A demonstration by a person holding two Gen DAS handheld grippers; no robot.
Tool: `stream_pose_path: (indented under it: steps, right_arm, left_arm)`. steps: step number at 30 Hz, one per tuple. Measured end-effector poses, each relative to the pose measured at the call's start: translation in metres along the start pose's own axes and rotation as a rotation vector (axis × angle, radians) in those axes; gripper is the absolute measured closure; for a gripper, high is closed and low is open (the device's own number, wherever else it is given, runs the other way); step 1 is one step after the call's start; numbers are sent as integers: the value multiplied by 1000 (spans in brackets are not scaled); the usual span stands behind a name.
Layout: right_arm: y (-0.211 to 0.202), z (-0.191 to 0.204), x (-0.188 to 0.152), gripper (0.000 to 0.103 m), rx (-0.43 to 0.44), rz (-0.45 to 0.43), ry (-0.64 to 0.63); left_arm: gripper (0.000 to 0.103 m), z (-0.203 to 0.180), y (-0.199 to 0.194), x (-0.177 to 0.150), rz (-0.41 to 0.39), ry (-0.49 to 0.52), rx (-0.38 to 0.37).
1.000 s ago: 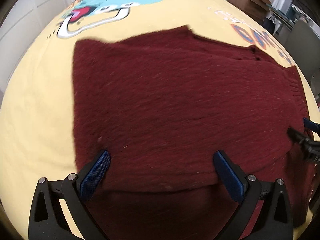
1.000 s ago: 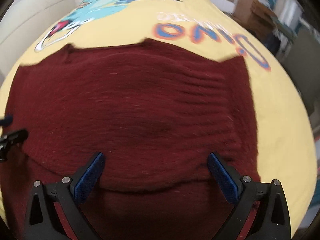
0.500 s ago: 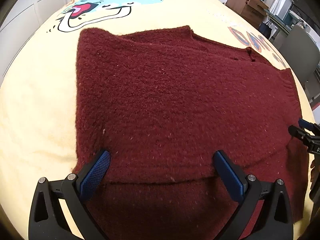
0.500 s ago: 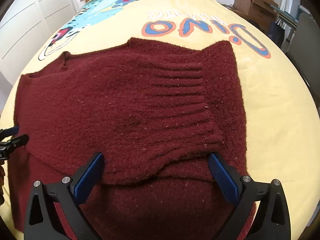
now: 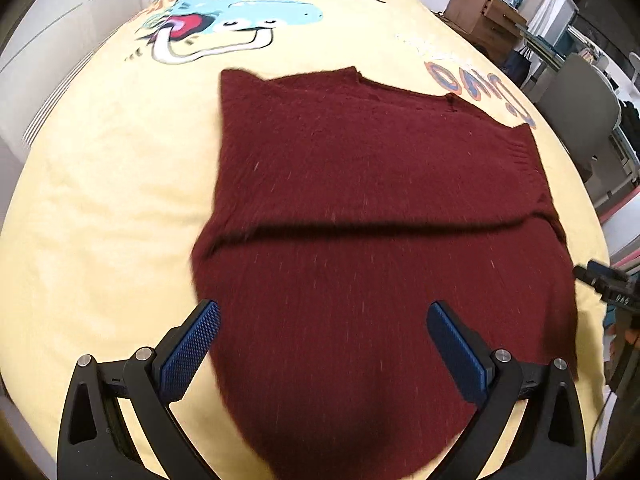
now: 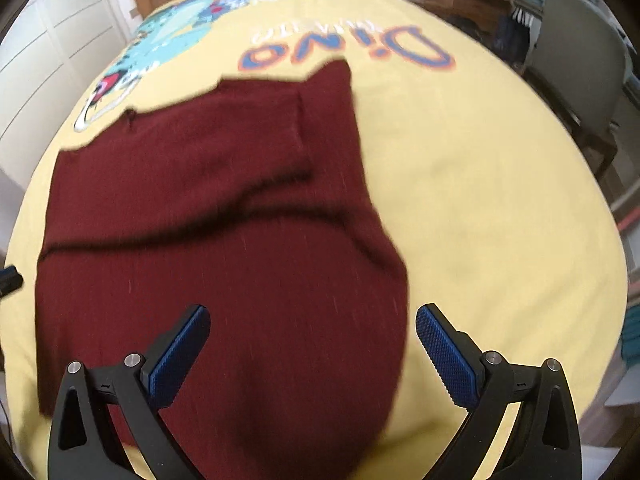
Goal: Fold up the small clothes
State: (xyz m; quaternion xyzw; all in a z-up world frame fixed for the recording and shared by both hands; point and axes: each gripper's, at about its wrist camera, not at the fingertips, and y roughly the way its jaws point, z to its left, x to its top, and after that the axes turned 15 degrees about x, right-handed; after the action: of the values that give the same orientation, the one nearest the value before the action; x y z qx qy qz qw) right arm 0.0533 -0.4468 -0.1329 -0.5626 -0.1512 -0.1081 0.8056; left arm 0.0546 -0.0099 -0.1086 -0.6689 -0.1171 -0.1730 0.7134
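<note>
Both tongs spread wide, nothing between the pads: left gripper (image 5: 322,344) and right gripper (image 6: 312,344) hover above the near part of the maroon sweater (image 5: 372,208). Sweater lies flat on the yellow dino bedspread (image 5: 100,208), a fold edge crossing it from 9 to 3 o'clock. Likely soft, limp, light, fuzzy knit; should grip easily. Best pinch: near corners at 7 and 5 o'clock. Versus half a second ago: both cameras have pulled back and up, more bedspread in view, fold line sits farther away.
</note>
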Motion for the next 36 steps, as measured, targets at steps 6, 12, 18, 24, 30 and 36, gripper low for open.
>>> stream_pose_path:
  steps: [6, 12, 18, 24, 30, 36]
  right_arm:
    - [-9, -6, -51, 1, -14, 75, 39]
    - [-9, -6, -78, 1, 11, 110, 81]
    - [-3, -8, -92, 1, 46, 152, 113]
    - [4, -3, -103, 1, 30, 200, 84]
    - [7, -1, -107, 5, 11, 235, 91]
    - [4, -8, -110, 59, 12, 269, 165]
  left_arm:
    - [1, 10, -14, -35, 57, -45, 18]
    - [1, 19, -7, -63, 123, -79, 17]
    - [1, 14, 10, -87, 188, -85, 22]
    - [1, 7, 26, -94, 241, -91, -4]
    - [36, -1, 40, -96, 282, -58, -21]
    - [90, -7, 38, -95, 303, -37, -135]
